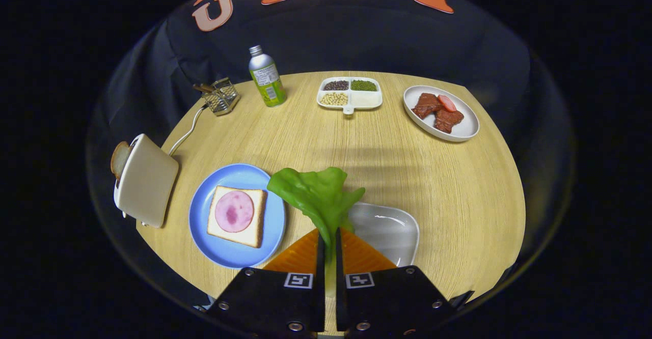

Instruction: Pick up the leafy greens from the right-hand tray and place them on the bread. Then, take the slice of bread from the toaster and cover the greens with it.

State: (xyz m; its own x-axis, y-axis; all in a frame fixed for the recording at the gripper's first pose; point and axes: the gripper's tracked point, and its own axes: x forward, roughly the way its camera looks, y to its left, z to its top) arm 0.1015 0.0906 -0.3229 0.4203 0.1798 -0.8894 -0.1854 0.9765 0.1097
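My gripper [329, 237] is shut on the stalk of a green leafy lettuce piece [318, 194], which hangs lifted just ahead of the fingers. Under it and slightly right lies the white tray [392, 229]. Left of the fingers a blue plate [270, 224] carries a bread slice [254, 232] topped with a round pink ham slice [234, 211]. Further left stands a cream toaster [146, 180] with a browned bread slice [119, 159] sticking out of its far side.
At the back of the round wooden table [458, 186] stand a green-labelled metal bottle [266, 77], a small wire basket [221, 96], a divided white dish of beans [350, 93] and a white plate of meat pieces [461, 128]. The toaster's white cord [186, 133] runs toward the basket.
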